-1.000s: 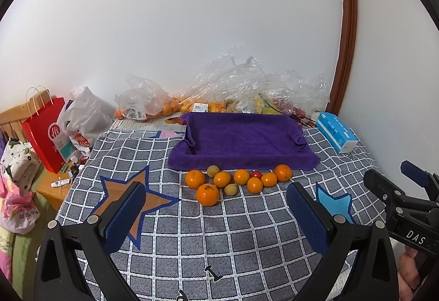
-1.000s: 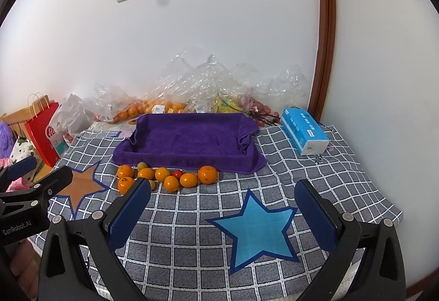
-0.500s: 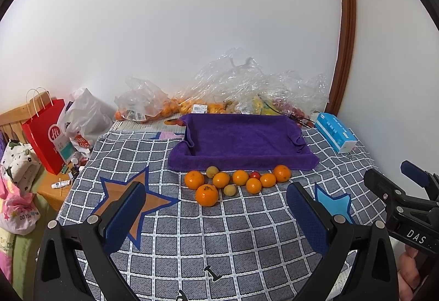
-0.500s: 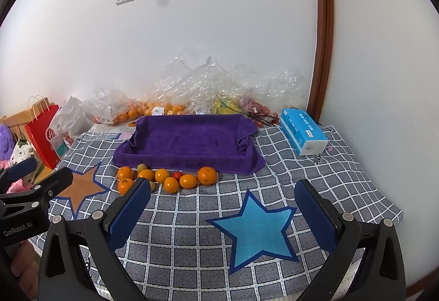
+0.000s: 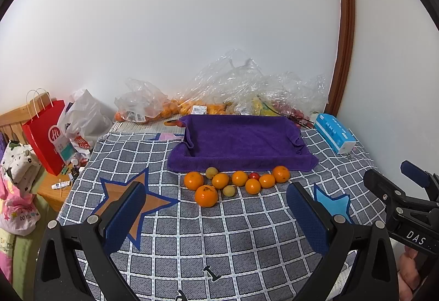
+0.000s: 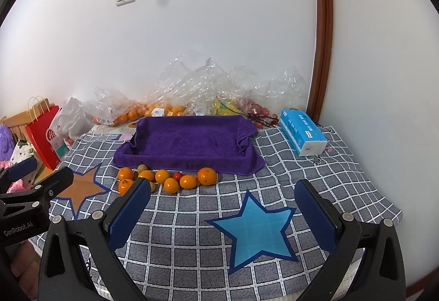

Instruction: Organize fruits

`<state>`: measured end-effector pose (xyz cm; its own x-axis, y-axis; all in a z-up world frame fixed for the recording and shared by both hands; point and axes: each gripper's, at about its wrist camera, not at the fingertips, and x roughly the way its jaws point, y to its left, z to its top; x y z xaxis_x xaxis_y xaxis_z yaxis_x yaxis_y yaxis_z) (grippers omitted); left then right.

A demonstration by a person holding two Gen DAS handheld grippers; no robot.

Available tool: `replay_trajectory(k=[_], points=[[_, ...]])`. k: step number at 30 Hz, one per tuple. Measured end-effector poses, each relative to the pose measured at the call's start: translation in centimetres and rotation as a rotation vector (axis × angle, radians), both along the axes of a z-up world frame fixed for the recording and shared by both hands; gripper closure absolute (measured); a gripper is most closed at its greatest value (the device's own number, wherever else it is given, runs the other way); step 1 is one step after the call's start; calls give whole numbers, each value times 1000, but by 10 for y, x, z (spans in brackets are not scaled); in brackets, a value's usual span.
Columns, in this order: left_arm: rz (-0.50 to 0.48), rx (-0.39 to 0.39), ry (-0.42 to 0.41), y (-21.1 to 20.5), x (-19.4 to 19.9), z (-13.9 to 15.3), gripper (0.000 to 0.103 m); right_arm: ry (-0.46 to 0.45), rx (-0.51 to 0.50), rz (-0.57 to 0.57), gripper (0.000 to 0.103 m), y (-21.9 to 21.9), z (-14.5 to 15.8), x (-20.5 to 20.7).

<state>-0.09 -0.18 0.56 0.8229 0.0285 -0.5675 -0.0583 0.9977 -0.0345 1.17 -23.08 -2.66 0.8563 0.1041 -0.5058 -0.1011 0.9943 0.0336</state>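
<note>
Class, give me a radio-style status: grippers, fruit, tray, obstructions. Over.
Left gripper open, holding nothing. Right gripper open, holding nothing. Loose fruits lie in front of the purple towel-lined tray, none inside. Nothing between grippers and fruit.

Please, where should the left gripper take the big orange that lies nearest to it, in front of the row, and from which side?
Judging by its pose, grip the big orange across its round middle, coming from above and the near side. Its near side and left flank are free; a small yellow-green fruit sits close on its right, so keep that finger narrow. The left gripper is already open.
</note>
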Motion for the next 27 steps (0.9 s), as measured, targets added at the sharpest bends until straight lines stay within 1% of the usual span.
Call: replay_trajectory(k=[18,21,27], points=[[1,1,-2,-1,-1,0,0,-5,1,2,0,0,0,-2],[0,1,-1,-1,-1,0,0,-17,7,4,0,0,1,0],[10,-5,18,5,12,-3,0,-1,16,21,0,5,-7,14]])
